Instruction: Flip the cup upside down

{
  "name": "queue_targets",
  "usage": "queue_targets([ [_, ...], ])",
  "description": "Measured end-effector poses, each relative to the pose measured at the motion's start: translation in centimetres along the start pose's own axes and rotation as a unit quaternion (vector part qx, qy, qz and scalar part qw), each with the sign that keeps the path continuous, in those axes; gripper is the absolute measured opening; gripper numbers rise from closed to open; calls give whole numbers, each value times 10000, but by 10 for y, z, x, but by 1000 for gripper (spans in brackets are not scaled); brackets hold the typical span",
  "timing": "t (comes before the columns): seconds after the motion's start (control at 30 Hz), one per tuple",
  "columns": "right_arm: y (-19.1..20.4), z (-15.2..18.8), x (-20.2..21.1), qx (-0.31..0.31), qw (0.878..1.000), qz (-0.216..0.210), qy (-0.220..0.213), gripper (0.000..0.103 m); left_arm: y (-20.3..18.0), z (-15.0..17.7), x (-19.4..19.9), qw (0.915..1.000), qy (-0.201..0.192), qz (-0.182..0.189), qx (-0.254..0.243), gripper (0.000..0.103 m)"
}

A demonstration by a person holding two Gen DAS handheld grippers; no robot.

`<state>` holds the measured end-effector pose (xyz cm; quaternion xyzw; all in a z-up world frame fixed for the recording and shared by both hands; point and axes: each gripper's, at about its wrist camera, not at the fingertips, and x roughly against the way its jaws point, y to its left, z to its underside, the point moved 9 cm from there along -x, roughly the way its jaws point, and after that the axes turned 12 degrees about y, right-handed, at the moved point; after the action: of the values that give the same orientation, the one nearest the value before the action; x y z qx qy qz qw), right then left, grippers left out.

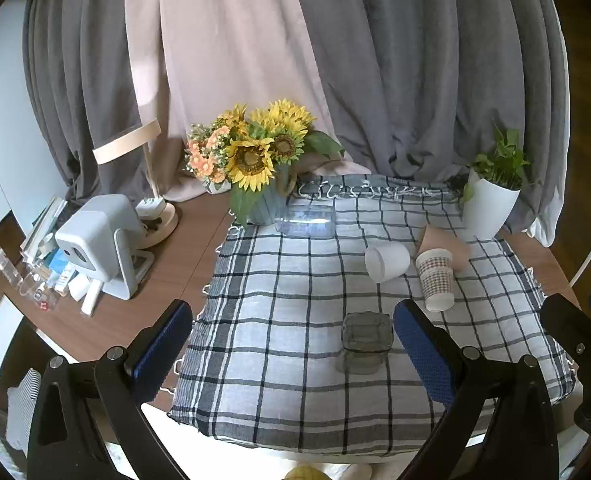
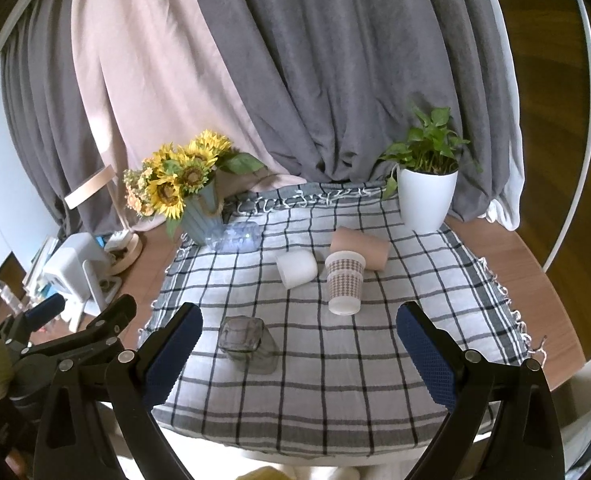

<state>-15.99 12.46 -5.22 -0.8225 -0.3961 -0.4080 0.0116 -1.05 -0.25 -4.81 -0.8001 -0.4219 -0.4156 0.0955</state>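
Note:
Several cups sit on a checked cloth (image 1: 279,360). A patterned paper cup (image 1: 436,279) (image 2: 344,282) stands upright. A white cup (image 1: 387,261) (image 2: 296,269) and a pink cup (image 1: 447,246) (image 2: 361,247) lie on their sides behind it. A smoky square glass cup (image 1: 364,340) (image 2: 249,343) stands upright nearest me. A clear plastic cup (image 1: 305,220) (image 2: 235,237) lies on its side by the flowers. My left gripper (image 1: 295,344) is open and empty, above the cloth's front. My right gripper (image 2: 299,344) is open and empty, apart from every cup.
A sunflower vase (image 1: 261,200) (image 2: 199,216) stands at the cloth's back left, a white plant pot (image 1: 489,208) (image 2: 427,198) at the back right. A desk lamp (image 1: 151,184), a white appliance (image 1: 99,244) and clutter fill the table's left. Curtains hang behind.

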Motion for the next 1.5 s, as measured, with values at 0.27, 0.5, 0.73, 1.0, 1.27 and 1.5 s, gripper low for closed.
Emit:
queue_targets([
  [0.27,0,0,0,-10,10000,1,-6,98,-2,0,0,10000,3,-6,-20,103],
  [0.5,-1,-1,0,-9,10000,14,7,98,-2,0,0,10000,-1,-8,-23,103],
  [0.73,-1,-1,0,-13,10000,15,0,98,-3,-2,0,10000,-18,-11,-41,103],
  [1.0,-2,-1,-1,-18,10000,21,-8,98,-4,-3,-1,10000,-30,-8,-52,103],
  [1.27,-3,-2,-1,-24,10000,26,-3,98,-6,-4,0,10000,-27,-7,-65,103],
  [1.5,-4,-2,-2,-21,10000,12,-9,98,-6,-5,-1,10000,-41,-6,-64,103],
])
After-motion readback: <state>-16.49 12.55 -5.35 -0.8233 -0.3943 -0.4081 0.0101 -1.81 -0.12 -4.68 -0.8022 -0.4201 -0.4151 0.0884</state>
